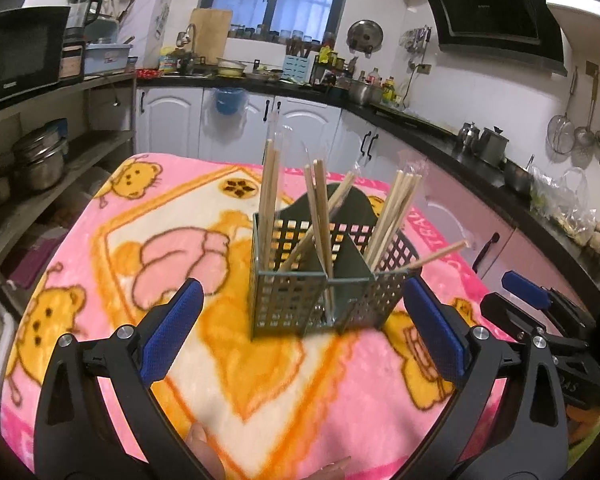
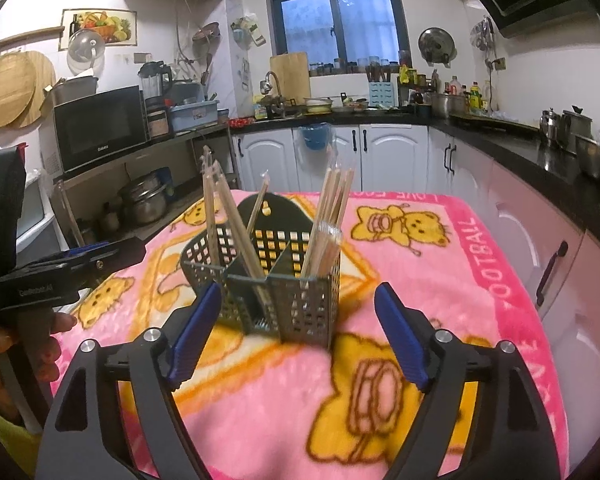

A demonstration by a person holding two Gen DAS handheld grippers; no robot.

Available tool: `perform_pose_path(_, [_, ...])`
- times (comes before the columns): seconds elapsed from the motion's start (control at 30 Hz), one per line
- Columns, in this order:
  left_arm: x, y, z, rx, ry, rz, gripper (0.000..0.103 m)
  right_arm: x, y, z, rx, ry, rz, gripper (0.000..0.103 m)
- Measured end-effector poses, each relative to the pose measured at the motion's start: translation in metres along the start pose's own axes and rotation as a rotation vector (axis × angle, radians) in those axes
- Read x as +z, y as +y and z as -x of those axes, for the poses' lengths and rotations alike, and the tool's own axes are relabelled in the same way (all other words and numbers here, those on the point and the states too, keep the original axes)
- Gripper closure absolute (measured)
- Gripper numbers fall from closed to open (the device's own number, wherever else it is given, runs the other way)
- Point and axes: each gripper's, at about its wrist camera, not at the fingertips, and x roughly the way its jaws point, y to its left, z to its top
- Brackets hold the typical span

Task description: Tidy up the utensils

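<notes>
On the pink blanket, your left gripper and right gripper both gape wide, empty, near the chopstick-filled basket.

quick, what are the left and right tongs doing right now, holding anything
Left tongs: open, holding nothing, aimed at the utensil caddy.
Right tongs: open, holding nothing.

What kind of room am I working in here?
A home kitchen, by the look of it: a range hood on the wall, a microwave on a shelf, ladles hanging, and black counters over white cabinets.
</notes>
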Motion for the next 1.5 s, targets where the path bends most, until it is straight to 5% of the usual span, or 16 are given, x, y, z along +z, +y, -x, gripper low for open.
perform_pose_path(0.57, [-0.052, -0.014, 0.003, 0.084, 0.016, -0.046, 0.011, -0.043, 0.006, 0.007, -0.039, 0.026, -0.012, 0.015])
perform_pose_path(1.07, [-0.086, -0.02, 0.001, 0.071, 0.03, -0.066, 0.011, -0.067, 0.012, 0.009, -0.052, 0.004, -0.005, 0.014])
perform_pose_path(1.5, [-0.094, -0.017, 0.011, 0.097, -0.084, -0.073, 0.011, -0.083, 0.015, 0.017, -0.08, -0.085, -0.008, 0.008])
